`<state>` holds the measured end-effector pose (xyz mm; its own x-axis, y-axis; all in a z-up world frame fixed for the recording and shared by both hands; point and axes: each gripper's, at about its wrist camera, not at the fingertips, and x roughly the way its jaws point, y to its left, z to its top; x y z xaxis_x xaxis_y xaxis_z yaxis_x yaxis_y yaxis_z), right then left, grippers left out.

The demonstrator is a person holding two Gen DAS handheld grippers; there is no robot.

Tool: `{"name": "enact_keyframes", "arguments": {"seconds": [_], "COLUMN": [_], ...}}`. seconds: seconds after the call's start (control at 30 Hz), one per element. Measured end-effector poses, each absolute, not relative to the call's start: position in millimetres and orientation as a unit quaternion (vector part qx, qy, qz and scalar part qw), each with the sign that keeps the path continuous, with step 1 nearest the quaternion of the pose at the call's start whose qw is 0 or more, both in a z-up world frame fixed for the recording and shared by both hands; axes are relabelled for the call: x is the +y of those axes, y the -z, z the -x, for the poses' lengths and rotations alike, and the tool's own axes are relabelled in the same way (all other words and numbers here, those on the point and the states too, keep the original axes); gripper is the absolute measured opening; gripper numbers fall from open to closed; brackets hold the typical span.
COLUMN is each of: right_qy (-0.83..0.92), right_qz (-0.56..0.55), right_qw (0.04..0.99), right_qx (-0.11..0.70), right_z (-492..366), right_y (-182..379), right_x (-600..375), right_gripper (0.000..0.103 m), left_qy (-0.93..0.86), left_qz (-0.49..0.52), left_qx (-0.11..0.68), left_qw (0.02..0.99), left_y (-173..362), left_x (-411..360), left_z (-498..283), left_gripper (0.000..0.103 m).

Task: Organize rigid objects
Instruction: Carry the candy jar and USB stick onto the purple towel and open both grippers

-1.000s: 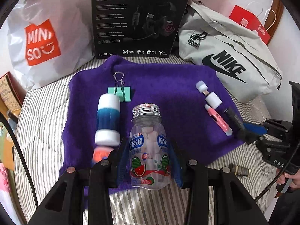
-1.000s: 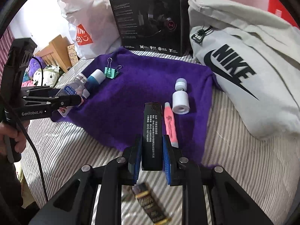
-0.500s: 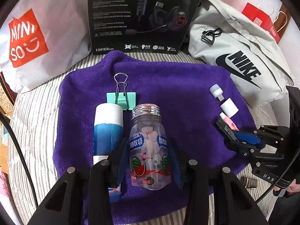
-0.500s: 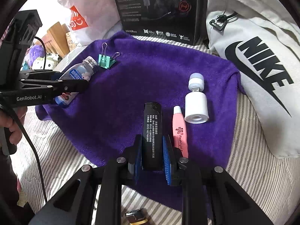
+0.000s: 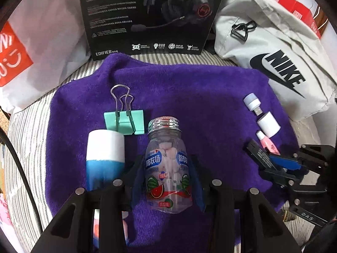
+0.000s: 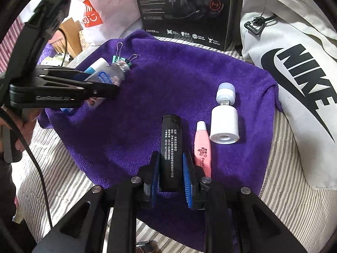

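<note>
My left gripper (image 5: 166, 175) is shut on a clear candy bottle (image 5: 166, 164) with a silver cap and watermelon label, held low over the purple towel (image 5: 189, 97). Beside it lie a blue-and-white tube (image 5: 105, 154) and a mint binder clip (image 5: 124, 120). My right gripper (image 6: 171, 175) is shut on a black lighter (image 6: 171, 147) with white print, also low over the purple towel (image 6: 168, 80). Just right of the lighter lie a pink highlighter (image 6: 202, 147) and a white USB plug with its cap (image 6: 224, 113). The left gripper (image 6: 99, 86) also shows in the right wrist view.
A black headset box (image 5: 147, 16) stands behind the towel, with a white Miniso bag (image 5: 27, 42) to its left and a grey Nike bag (image 5: 273, 63) to its right. The towel lies on striped bedding (image 6: 63, 177). A hand (image 6: 19, 130) holds the left gripper's handle.
Both grippers have come forward and down over the towel with their objects still held. The bottle now hangs beside the tube and clip; the lighter sits beside the pink highlighter.
</note>
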<state>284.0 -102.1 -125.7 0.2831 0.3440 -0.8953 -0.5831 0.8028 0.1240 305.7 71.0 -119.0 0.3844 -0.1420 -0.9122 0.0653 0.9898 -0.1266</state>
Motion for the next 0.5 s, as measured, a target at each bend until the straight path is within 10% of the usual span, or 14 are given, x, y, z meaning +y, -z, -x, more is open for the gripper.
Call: {"name": "enact_keyframes", "arguments": {"seconds": [0.5], "right_qy": [-0.293], "right_qz": [0.144], "right_qw": [0.790], "right_qx": [0.518], "right_z": [-280.1], "right_y": [126.4], "right_x": [-97.9], "right_gripper": [0.022], "left_qy": [0.056], "left_qz": [-0.019], "left_qx": [0.544], "left_qw": [0.837], "left_y": [124.5], "left_x": [61.8], "left_z": [-308.5], "left_gripper": [0.040]}}
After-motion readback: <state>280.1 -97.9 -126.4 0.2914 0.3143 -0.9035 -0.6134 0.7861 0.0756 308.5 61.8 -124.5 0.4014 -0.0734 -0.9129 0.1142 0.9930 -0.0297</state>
